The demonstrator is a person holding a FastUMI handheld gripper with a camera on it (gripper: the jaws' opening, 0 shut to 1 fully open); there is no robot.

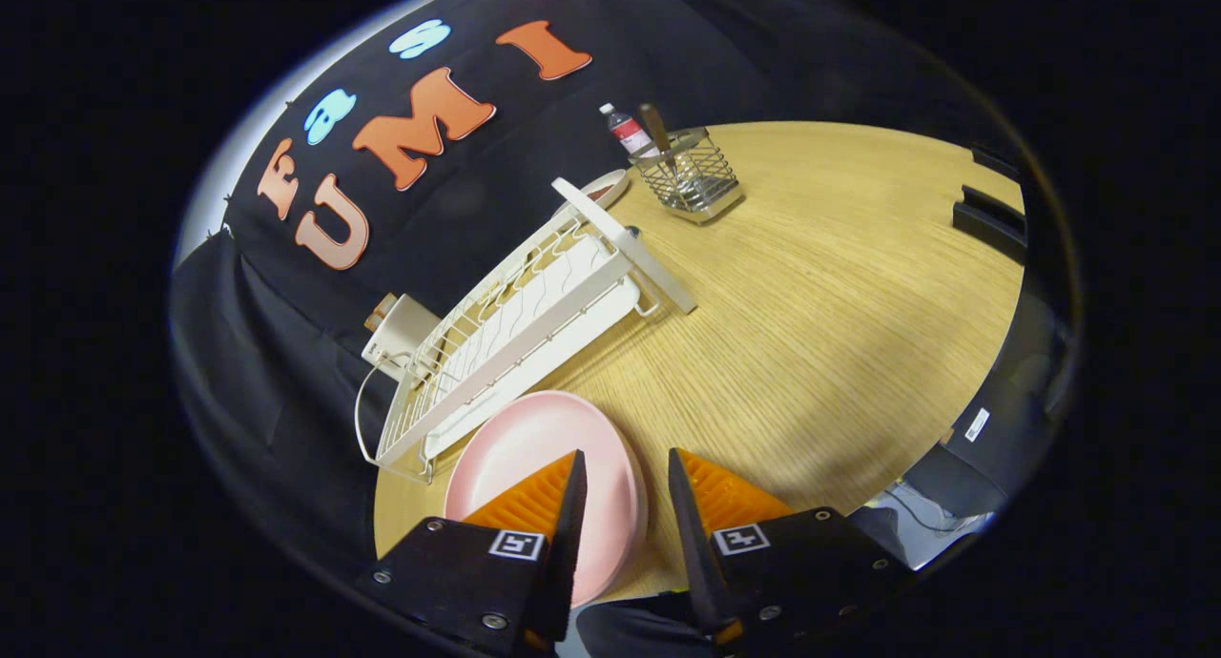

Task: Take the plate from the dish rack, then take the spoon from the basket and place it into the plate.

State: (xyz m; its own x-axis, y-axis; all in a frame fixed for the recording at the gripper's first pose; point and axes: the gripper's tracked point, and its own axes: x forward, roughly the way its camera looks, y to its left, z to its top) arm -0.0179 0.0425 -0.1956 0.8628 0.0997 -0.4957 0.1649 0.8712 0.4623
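I have the tongs [625, 467] parted by a narrow gap, and the right rim of the pink plate [520, 448] sits in that gap; I cannot tell whether both fingers press it. The plate is out of the white dish rack [515, 329], just near of its near end, over the wooden tabletop [811, 315]. Far across the tabletop stands the wire basket [689, 176] with the spoon [658, 133] handle upright, a small bottle [627, 130] just left of it
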